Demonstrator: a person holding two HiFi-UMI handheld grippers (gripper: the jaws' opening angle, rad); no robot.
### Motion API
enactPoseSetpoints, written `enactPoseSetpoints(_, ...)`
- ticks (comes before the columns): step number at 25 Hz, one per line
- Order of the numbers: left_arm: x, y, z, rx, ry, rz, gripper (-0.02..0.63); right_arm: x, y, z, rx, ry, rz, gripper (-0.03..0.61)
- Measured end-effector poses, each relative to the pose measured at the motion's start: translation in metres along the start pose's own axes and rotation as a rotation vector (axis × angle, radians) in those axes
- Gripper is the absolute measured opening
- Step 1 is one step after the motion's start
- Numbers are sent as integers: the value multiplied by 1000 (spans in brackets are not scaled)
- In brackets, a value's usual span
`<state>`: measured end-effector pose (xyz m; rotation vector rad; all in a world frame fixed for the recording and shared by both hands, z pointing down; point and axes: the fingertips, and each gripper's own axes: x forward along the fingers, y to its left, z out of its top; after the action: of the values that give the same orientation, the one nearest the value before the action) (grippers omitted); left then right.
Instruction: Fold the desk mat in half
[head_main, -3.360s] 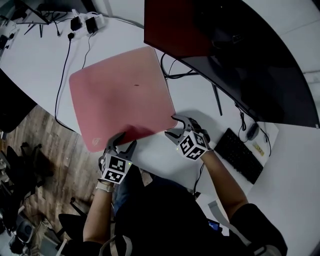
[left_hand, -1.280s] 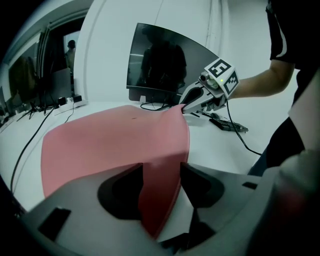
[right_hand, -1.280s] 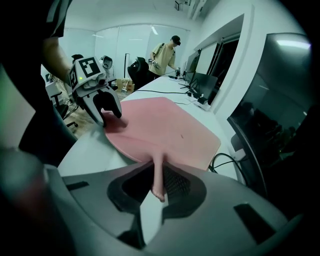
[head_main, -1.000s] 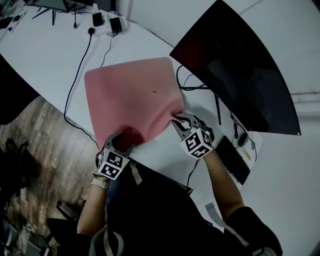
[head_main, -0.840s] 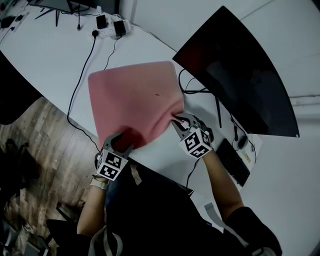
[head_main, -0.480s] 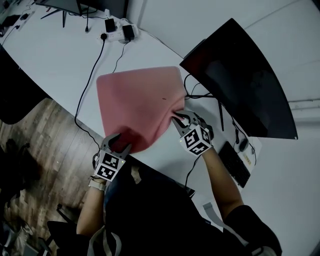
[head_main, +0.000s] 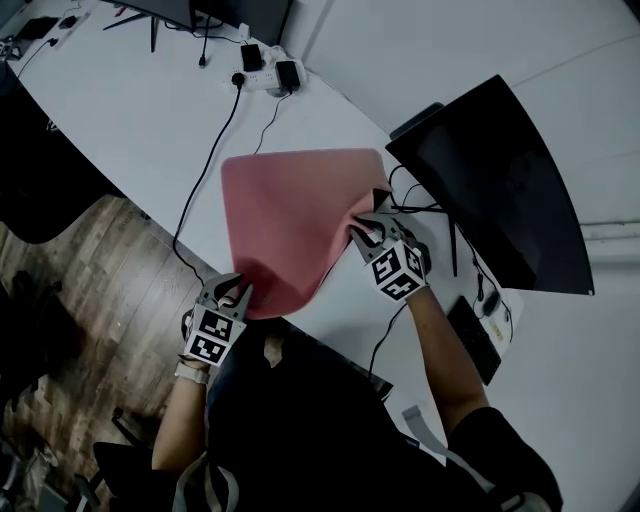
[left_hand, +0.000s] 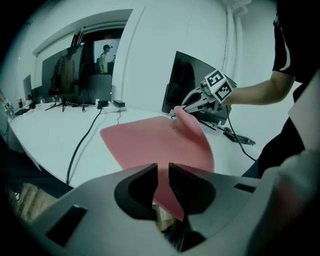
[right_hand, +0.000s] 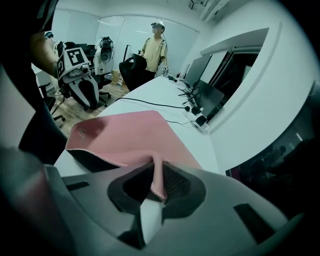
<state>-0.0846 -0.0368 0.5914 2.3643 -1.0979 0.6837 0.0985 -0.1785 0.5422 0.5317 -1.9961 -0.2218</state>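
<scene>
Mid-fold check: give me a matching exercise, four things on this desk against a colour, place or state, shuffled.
1. desk mat
2. right tool
3. monitor
4. power strip

a. white, at the far edge of the desk
b. shut on the mat's raised corner
c. pink, one corner lifted
d. dark screen, right of the mat in the head view

Pairs: 1-c, 2-b, 3-d, 4-a

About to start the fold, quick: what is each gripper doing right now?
Left gripper: just closed, now shut on the desk mat at its near corner.
Right gripper: shut on the mat's other near corner, which is lifted.
</scene>
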Motion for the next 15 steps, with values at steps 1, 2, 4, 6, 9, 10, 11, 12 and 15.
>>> enactPoseSetpoints(1,-4,5,0,-5,-6,5,68,4,-1,5,-3,2,-2,60)
enactPoseSetpoints(2,-7,11,0,-11,-12,7,52,7,-2,10,-6,3,-3,60)
enactPoseSetpoints(4,-14,21,-1,-18,-20,12,38,15,-4,20,-13,5,-5,59)
enactPoseSetpoints(6,-20,30,-3,-22,-23,15,37,24,-6,30,-20,6,-7,60)
enactPoseSetpoints(9,-29,43,-7,-27,-24,21,35,35,-9,44,-29,7,-8,60)
enactPoseSetpoints(10,-32,46,-8,-28,-24,23,35,39,-10,49,-33,7,-7,58)
enactPoseSetpoints(11,-34,49,-9,-30,-25,25,35,43,-10,53,-37,7,-7,60)
enactPoseSetpoints(12,-36,52,-10,-31,-25,28,34,46,-11,57,-41,6,-5,60)
enactPoseSetpoints(15,-42,60,-14,-37,-23,34,34,57,-12,69,-55,8,3,60)
